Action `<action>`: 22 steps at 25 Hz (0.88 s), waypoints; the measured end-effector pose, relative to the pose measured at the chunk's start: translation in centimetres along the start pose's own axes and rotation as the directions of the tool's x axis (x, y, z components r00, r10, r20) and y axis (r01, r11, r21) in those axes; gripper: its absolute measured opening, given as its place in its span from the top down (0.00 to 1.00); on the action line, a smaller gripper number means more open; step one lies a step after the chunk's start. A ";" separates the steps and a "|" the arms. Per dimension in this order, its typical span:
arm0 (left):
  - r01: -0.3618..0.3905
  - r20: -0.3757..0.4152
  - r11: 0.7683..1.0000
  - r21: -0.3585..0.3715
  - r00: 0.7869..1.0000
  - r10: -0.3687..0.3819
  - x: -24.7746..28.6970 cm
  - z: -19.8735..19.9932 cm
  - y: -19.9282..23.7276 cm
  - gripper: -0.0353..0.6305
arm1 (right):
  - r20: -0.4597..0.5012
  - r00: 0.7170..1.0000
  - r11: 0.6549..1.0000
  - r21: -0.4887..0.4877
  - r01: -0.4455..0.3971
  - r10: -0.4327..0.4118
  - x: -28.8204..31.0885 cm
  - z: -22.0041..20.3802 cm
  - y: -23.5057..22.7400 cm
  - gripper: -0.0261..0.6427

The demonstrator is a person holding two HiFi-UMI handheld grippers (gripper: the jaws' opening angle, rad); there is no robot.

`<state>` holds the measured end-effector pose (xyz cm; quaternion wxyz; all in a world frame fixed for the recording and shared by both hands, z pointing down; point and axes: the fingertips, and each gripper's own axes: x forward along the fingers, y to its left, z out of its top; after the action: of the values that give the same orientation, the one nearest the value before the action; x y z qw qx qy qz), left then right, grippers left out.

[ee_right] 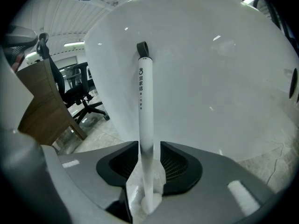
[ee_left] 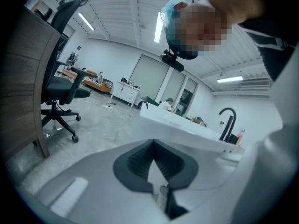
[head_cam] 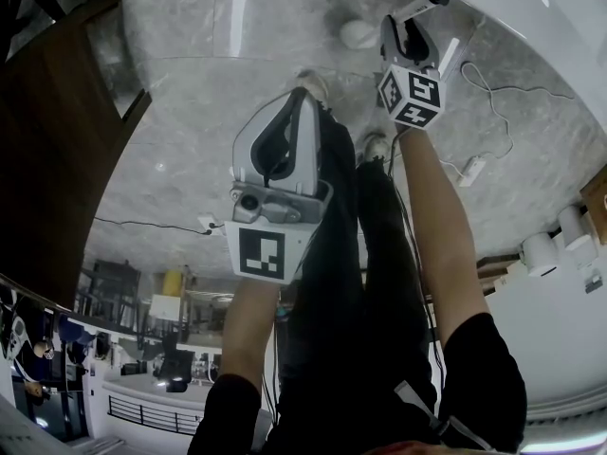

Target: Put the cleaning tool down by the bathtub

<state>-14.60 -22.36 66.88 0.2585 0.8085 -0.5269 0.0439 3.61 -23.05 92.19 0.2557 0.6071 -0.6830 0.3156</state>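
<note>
The cleaning tool point(ee_right: 145, 106) is a white stick handle with a black loop at its end. It stands between the jaws of my right gripper point(ee_right: 149, 146), pointing at the white bathtub wall point(ee_right: 210, 78). Those jaws are open, with a small gap beside the handle; crumpled white material sits at its base. In the head view the right gripper point(head_cam: 410, 41) is held low by the bathtub point(head_cam: 531, 17), the tool's handle point(head_cam: 417, 6) poking out past it. My left gripper point(head_cam: 292, 112) hangs mid-floor; in its own view the left gripper point(ee_left: 153, 143) is shut and empty.
A dark wooden panel point(head_cam: 47, 140) stands at the left. Cables point(head_cam: 493, 93) and a power strip point(head_cam: 471, 171) lie on the marble floor by the tub. A person's shoes point(head_cam: 375, 145) stand under the grippers. An office chair point(ee_left: 60, 87) and a black faucet point(ee_left: 227, 120) show in the left gripper view.
</note>
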 end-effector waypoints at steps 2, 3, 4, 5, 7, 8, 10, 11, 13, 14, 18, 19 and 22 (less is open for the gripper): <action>0.001 0.003 1.000 0.001 1.000 -0.001 -0.1 0.2 -0.3 0.94 | -0.002 1.000 1.000 -0.002 0.000 0.000 -0.2 0.0 -0.1 0.73; 0.001 0.005 1.000 0.002 1.000 -0.001 -0.1 0.2 -0.4 0.94 | -0.002 1.000 1.000 -0.003 0.000 0.000 -0.3 0.1 -0.1 0.73; 0.001 0.007 1.000 0.002 1.000 -0.001 -0.2 0.3 -0.5 0.94 | -0.003 1.000 1.000 -0.004 0.001 -0.001 -0.5 0.1 -0.2 0.73; 0.001 0.007 1.000 0.003 1.000 -0.001 -0.3 0.3 -0.6 0.94 | -0.004 1.000 1.000 -0.006 0.000 0.000 -0.6 0.1 -0.2 0.73; -0.001 0.009 1.000 0.003 1.000 0.001 -0.6 0.4 -0.9 0.94 | -0.008 1.000 1.000 -0.010 -0.002 0.002 -1.1 0.1 -0.2 0.73; -0.003 0.011 1.000 0.003 1.000 0.003 -0.8 0.5 -1.1 0.94 | -0.010 1.000 1.000 -0.011 -0.002 0.002 -1.4 0.0 -0.2 0.73; -0.006 0.018 1.000 0.002 1.000 0.005 -1.2 0.9 -1.5 0.94 | -0.016 1.000 1.000 -0.011 -0.001 0.001 -2.3 0.0 -0.2 0.73; -0.006 0.022 1.000 0.002 1.000 0.006 -1.4 1.2 -1.8 0.94 | -0.021 1.000 1.000 -0.010 0.001 -0.001 -2.7 -0.1 -0.3 0.73; -0.007 0.033 1.000 0.007 0.999 0.007 -1.9 1.9 -2.4 0.94 | -0.037 0.999 1.000 -0.007 0.008 -0.008 -3.8 -0.2 -0.4 0.85; -0.007 0.038 1.000 0.009 0.999 0.007 -2.2 2.2 -2.8 0.94 | -0.046 0.999 1.000 -0.006 0.010 -0.010 -4.3 -0.3 -0.4 0.88; -0.013 0.065 1.000 0.012 0.998 0.012 -3.6 4.1 -3.9 0.94 | -0.076 0.997 1.000 0.006 0.013 -0.012 -6.7 -0.1 0.0 0.96; -0.014 0.068 1.000 0.013 0.998 0.014 -4.0 4.5 -4.2 0.94 | -0.079 0.997 1.000 0.012 0.010 -0.009 -7.3 0.1 0.1 0.96; -0.015 0.075 1.000 0.025 0.997 0.013 -5.1 5.7 -5.2 0.94 | -0.092 0.996 1.000 0.026 -0.005 0.007 -9.2 0.8 0.7 0.96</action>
<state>-13.41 -19.19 58.25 0.2278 0.8090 -0.5414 0.0220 4.16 -17.43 84.85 0.2783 0.5930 -0.6683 0.3526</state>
